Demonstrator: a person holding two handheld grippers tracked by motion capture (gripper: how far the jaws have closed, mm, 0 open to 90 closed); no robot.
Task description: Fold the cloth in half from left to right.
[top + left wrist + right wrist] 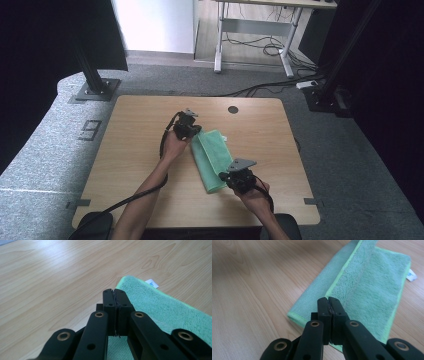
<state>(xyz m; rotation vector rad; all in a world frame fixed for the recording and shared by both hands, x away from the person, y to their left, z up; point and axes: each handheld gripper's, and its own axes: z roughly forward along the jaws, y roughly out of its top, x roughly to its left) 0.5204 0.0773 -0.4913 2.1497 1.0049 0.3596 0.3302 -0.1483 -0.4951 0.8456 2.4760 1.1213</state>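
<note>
A green towel (210,159) lies folded in a long strip on the wooden table (135,150). My left gripper (192,131) is at the towel's far left corner. Its jaws are pressed together, and the towel (160,307) edge meets their tips. My right gripper (231,176) is at the near right end, jaws also together. There the corner of a raised top layer of the towel (367,282) runs right into its tips. A white label (411,275) sticks out at the far corner.
A round cable hole (233,109) sits near the table's far edge. Black frame posts (92,75) stand on the grey floor at both far corners. A desk frame with cables (255,45) stands behind.
</note>
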